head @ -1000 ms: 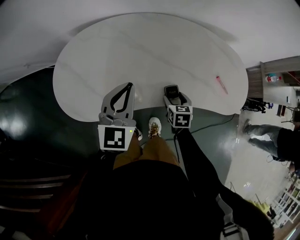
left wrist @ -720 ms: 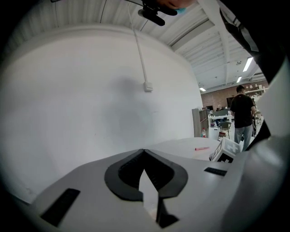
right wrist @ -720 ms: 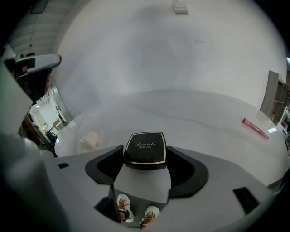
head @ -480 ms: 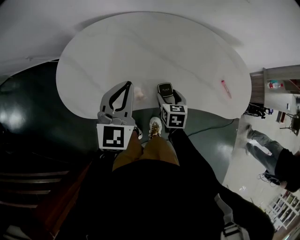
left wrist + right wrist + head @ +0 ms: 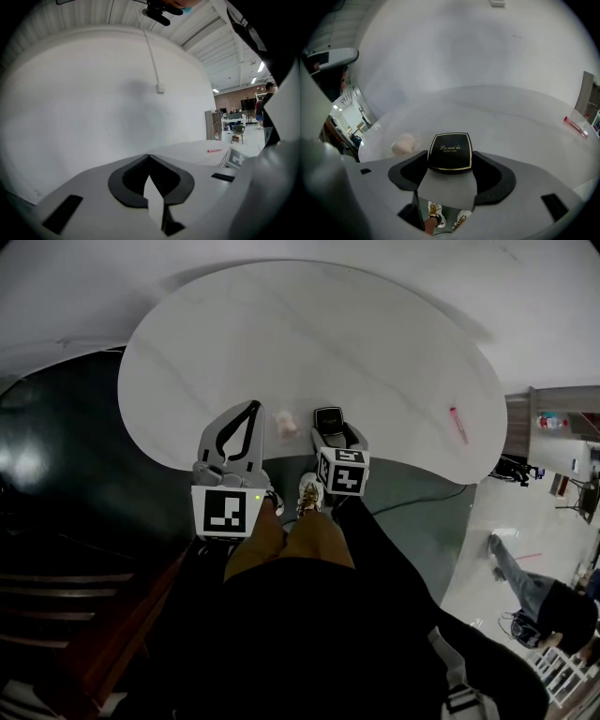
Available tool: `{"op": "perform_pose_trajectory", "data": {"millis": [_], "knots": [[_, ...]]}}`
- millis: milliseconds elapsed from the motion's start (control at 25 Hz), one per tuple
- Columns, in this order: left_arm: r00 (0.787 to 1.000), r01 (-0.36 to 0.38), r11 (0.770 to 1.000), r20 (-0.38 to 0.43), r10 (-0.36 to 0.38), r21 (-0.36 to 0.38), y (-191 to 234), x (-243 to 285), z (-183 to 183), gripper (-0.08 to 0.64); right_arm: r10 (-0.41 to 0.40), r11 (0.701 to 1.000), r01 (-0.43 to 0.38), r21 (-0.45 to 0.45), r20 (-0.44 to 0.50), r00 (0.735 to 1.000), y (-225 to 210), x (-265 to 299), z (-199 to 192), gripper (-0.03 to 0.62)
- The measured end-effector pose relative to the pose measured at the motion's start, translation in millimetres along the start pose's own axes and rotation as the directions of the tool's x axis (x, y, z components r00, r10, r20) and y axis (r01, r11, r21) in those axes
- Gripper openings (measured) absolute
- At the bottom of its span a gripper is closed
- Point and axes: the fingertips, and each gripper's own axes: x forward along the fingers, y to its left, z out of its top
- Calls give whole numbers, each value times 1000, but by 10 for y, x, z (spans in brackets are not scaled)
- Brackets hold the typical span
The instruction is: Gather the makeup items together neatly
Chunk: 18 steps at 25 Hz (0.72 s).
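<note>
Right gripper view: my right gripper (image 5: 450, 161) is clamped on the black compact (image 5: 450, 149). The jaws press its left and right sides, and its lettered lid faces up.
Left gripper view: my left gripper (image 5: 149, 158) has its jaws brought together at the tips, with nothing between them.
Compact, place: it sits at the near edge of the white table (image 5: 501, 105), about midway along that edge. I cannot tell whether its underside touches the top or hangs just above it.
Puff, place: a pale pink puff (image 5: 404, 143) lies on the table just left of the compact and slightly farther in. In the head view the puff (image 5: 284, 423) sits between the tips of my two grippers, close to both.
Stick, place: a thin pink stick (image 5: 457, 424) lies alone near the table's right edge, well apart from everything else.
Stick, long axis: it runs roughly near to far with a slight slant, so it lies almost parallel to my right gripper's reach.
Nearer hand: the right gripper is nearer the stick, but it is occupied. The left is free but would have to cross over.
Deciding relation: the compact and puff are already neighbours, and the stick is the stray, off to the right.
Judgement: I would set the compact down beside the puff, then send the right gripper out for the stick, turning the jaws to close across its thin width.
</note>
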Motion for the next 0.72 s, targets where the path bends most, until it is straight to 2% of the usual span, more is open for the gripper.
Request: {"op": "perform_pose_trajectory", "data": {"millis": [440,720], "knots": [[1000,1,1000,0,-1,1,-51,56,7,15,20,1000,-20,9,31,999,10,-81,79,316],[1000,-11,1000,24,11,20,-150,77,166,15,84,995,-78,-61,98,992,31,-301,302,316]]}}
